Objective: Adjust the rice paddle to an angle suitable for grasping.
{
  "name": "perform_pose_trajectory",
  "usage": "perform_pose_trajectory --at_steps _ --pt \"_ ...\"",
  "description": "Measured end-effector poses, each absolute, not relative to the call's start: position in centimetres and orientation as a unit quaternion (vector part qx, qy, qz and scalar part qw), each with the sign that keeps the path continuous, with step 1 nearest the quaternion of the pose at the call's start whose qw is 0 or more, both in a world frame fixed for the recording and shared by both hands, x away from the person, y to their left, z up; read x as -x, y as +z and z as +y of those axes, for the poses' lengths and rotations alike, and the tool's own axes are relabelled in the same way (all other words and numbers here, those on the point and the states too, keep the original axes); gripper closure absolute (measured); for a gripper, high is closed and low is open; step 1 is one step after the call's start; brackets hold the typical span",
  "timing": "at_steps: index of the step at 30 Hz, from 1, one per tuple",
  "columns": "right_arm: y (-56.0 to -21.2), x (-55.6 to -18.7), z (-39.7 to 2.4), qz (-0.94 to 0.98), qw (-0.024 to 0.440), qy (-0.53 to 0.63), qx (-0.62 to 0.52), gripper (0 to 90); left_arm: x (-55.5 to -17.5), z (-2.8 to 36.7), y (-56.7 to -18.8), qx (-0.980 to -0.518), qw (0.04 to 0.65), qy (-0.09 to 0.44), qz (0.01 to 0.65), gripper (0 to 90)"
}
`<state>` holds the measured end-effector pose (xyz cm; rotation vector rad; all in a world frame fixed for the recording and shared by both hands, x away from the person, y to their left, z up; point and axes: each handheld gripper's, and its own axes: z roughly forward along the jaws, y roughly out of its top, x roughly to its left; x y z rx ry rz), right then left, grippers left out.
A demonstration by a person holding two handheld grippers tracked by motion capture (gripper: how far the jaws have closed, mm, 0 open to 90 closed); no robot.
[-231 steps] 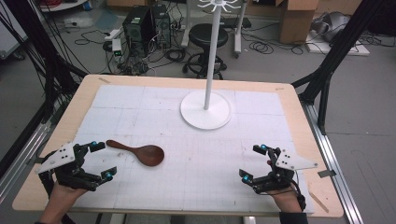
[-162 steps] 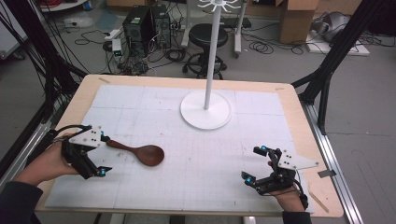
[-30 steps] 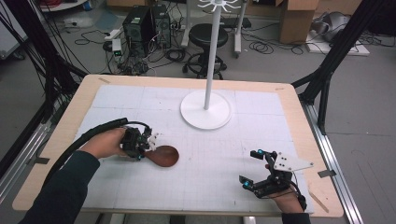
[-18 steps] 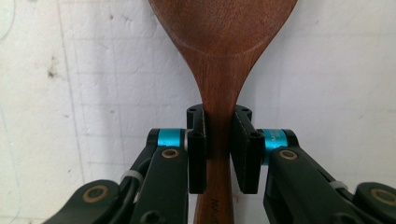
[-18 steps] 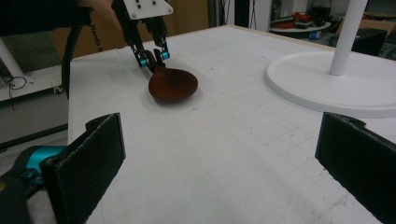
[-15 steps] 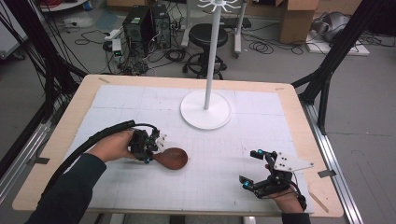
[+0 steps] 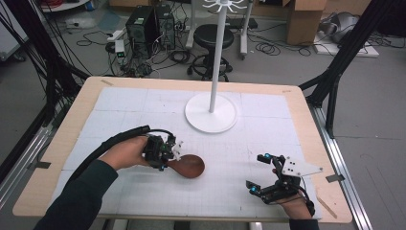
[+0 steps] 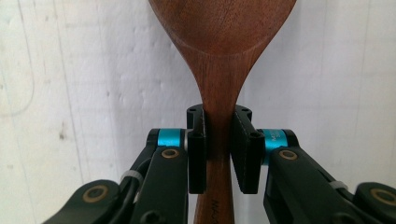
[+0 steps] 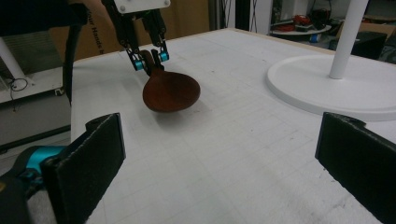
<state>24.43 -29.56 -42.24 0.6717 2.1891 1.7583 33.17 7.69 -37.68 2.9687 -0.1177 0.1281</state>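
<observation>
Dark wooden spoon (image 7: 189,166), clamped at its neck in our left gripper (image 8: 219,140), has shifted toward the white stand (image 7: 211,115); our right gripper (image 7: 261,171) rests wide open, empty.

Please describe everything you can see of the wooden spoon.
The wooden spoon is dark reddish-brown with visible grain and a broad oval bowl narrowing into a handle. The left gripper is shut on the neck, just behind the bowl. The right gripper view shows the bowl lifted slightly above the white mat, with a shadow beneath it.
</observation>
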Motion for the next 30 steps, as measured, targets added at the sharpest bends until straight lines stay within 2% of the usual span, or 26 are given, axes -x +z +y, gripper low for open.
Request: perform_pose_trajectory --at_steps 30 --pt "-42.1 -24.2 -30.1 0.747 0.13 0.608 -0.234 0.5 -33.9 -0.5 -38.6 -0.989 0.101 0.035 -0.098 77.8"
